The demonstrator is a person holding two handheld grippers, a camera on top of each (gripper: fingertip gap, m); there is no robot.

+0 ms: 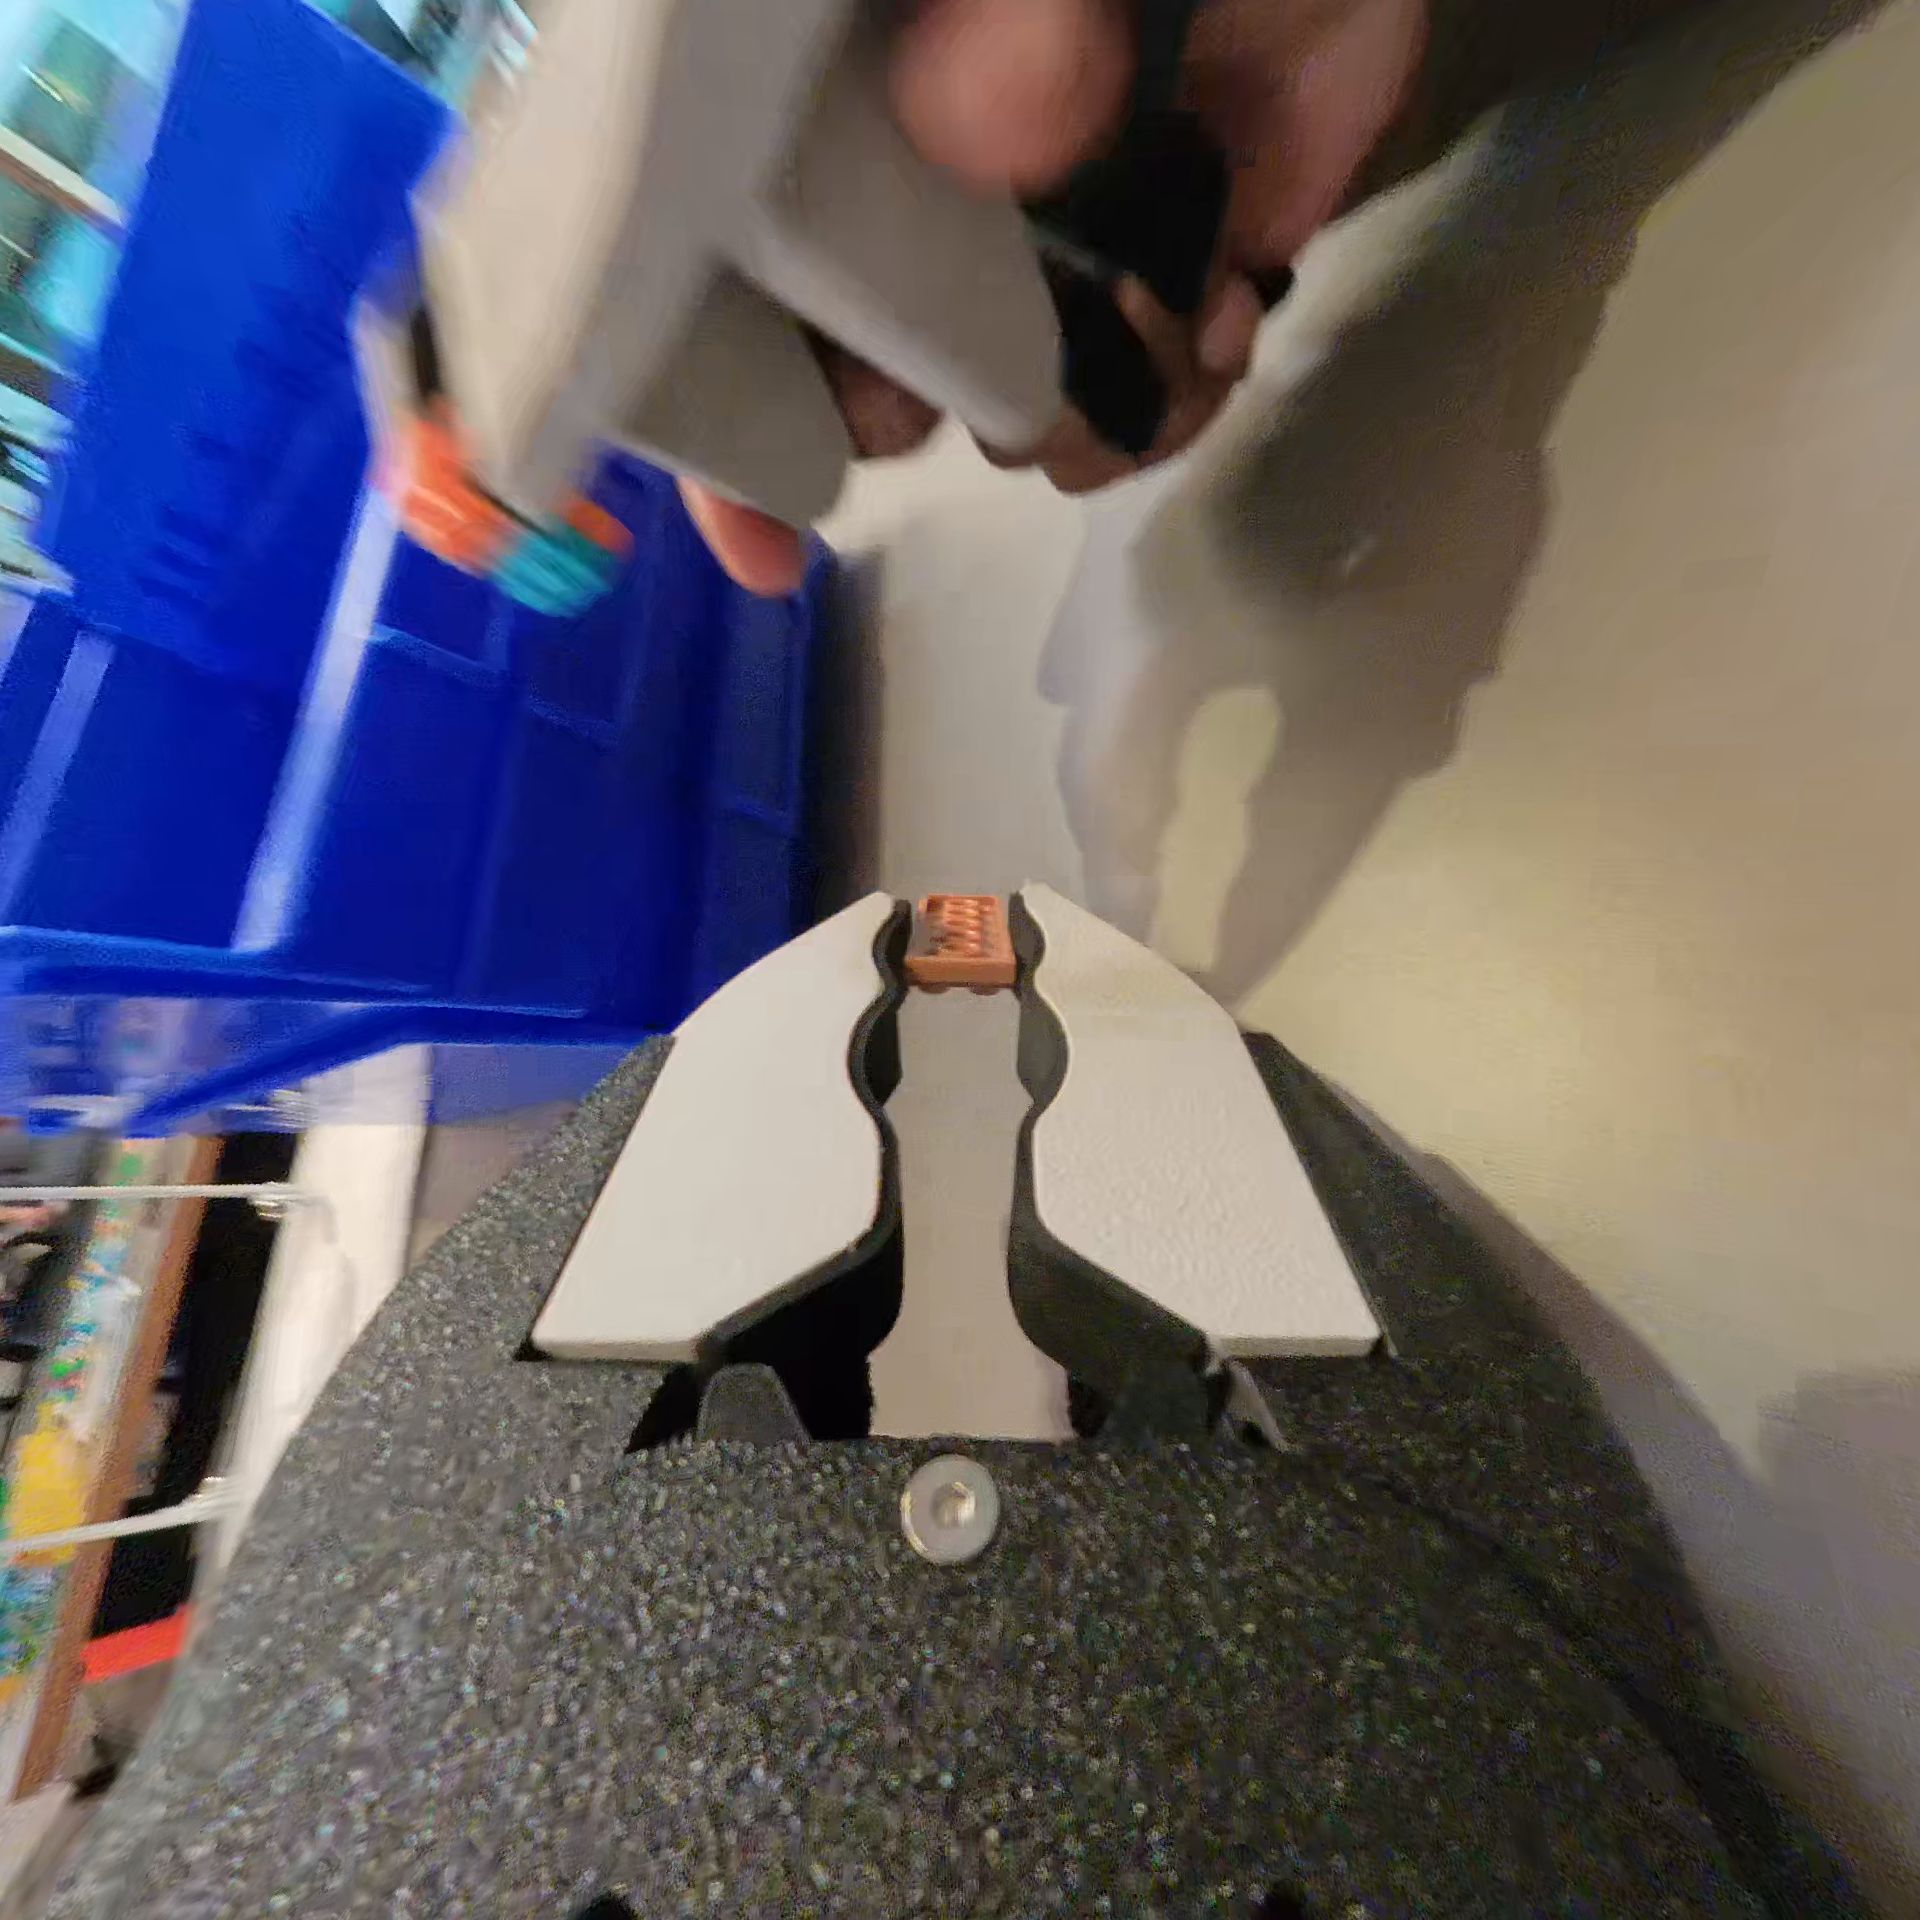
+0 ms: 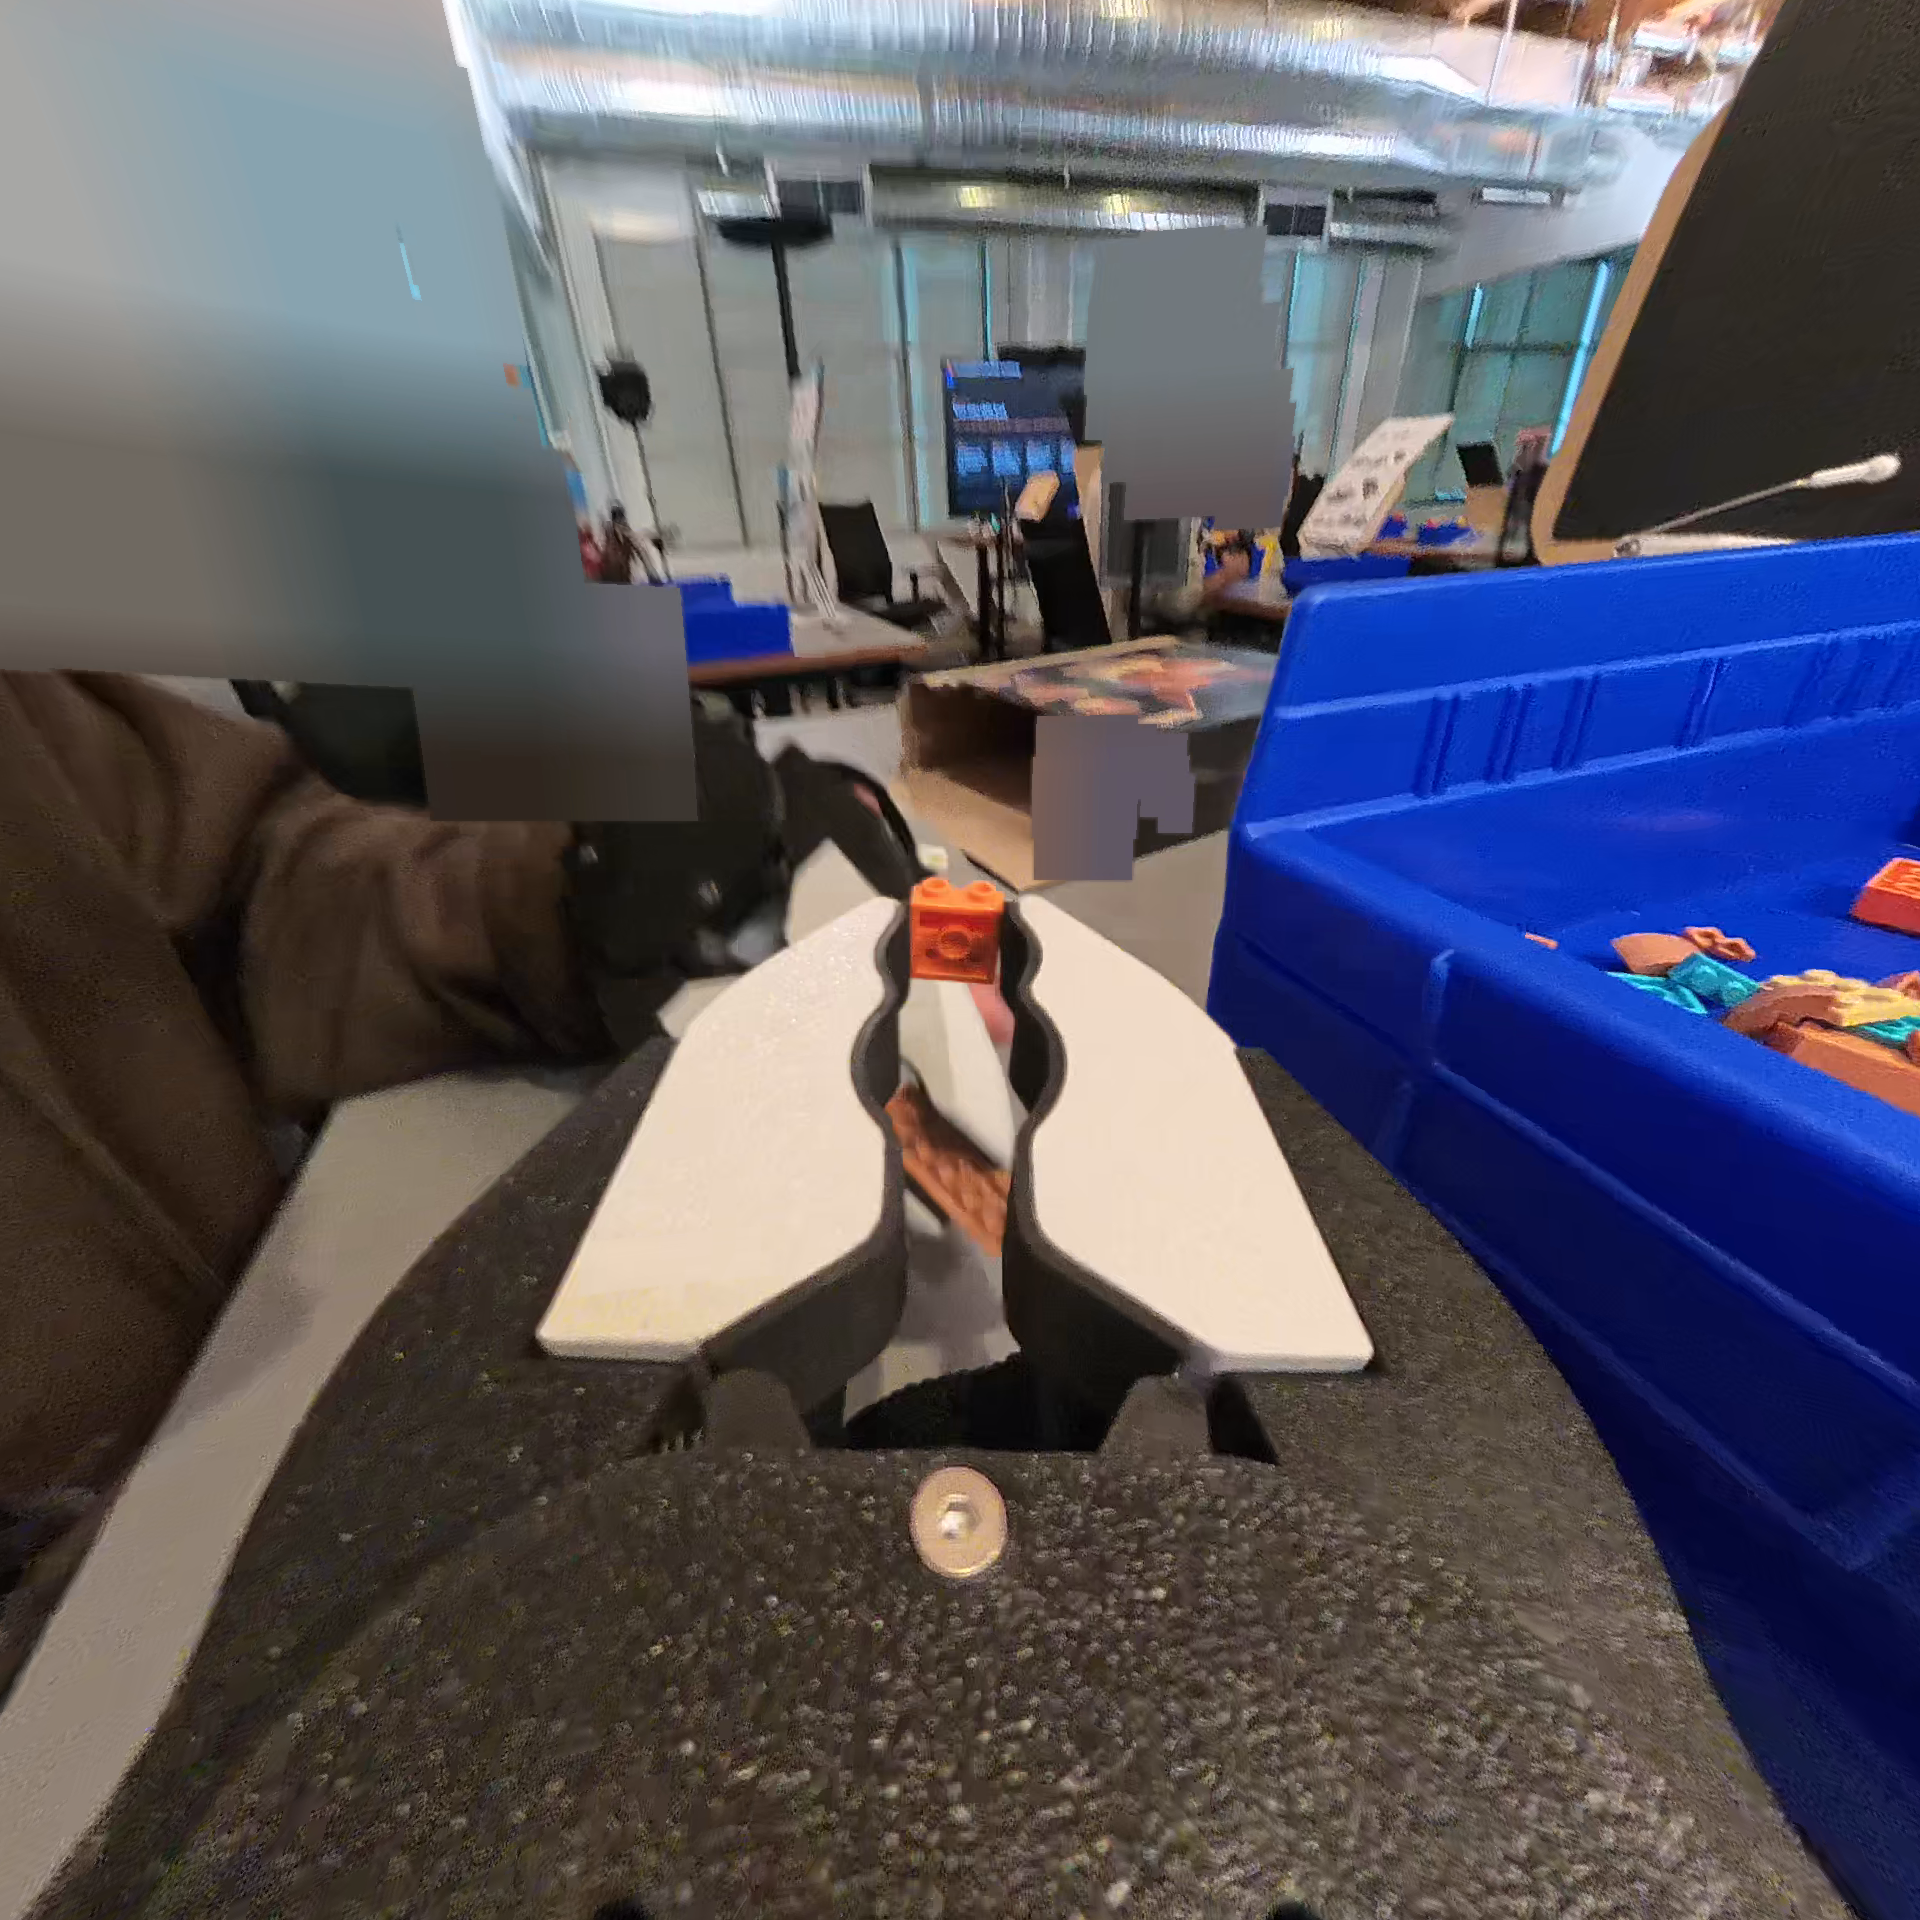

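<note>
**Two grippers, each clenched on a small studded brick beside a blue bin**

The left gripper (image 1: 959,940) has flat, matt white fingers (image 1: 748,1132) lined with wavy black rubber, set in a coarse, speckled black body with a bright screw. Its tips are clenched on a thin copper-brown plate (image 1: 958,943), a small rectangle with rows of studs on its top face, held level between the tips. Under it lies a smooth, pale table (image 1: 1558,935), its surface crossed by soft shadows. To the left stands a blue bin (image 1: 416,831) of glossy moulded plastic with ribbed walls, close to the table's edge in the left wrist view. Above, heavily blurred, the right gripper (image 1: 520,520) and the hand (image 1: 1195,343) that carries it hang over the bin.

The right gripper (image 2: 957,930) is built the same way. Its tips grasp a small orange brick (image 2: 957,932), squarish, with two round studs on top and a round recess in the face that looks toward the camera. It sits upright, held in the air above the table (image 2: 208,1351), just left of the bin (image 2: 1558,1039). On the bin's floor lies a loose heap of pieces (image 2: 1808,1013) in brown, orange, teal and cream. A brown fleecy sleeve (image 2: 260,904) reaches in from the left. Between the fingers, lower down, a brown studded plate (image 2: 951,1169) shows, blurred.
</note>
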